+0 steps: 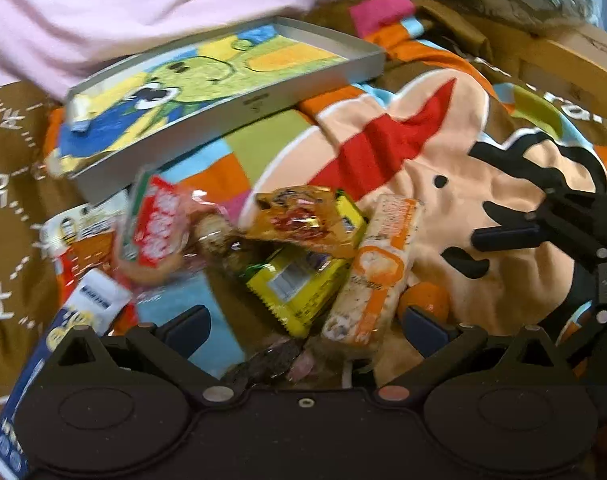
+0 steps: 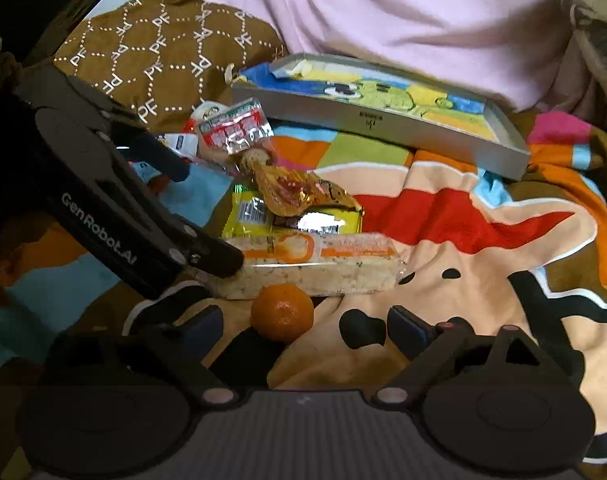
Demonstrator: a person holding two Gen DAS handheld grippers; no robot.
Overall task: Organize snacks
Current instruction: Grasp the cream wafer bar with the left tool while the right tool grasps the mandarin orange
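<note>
While both grippers hang over the cartoon blanket point(image 2: 443, 216), I see my right gripper point(image 2: 303, 328) with fingers spread wide and empty, the mandarin point(image 2: 282, 312) between them but untouched. My left gripper point(image 1: 307, 324) also stands open, holding nothing, above the snack pile near the blanket's middle. A rice cracker pack point(image 2: 315, 268) lies just beyond the fruit, touching the yellow packet point(image 2: 291, 216). Behind them sits the grey tray point(image 2: 383, 124) (nothing in it that I can see). I judge the mandarin light, round, soft-skinned, apt to roll: grip across its middle, gently
</note>
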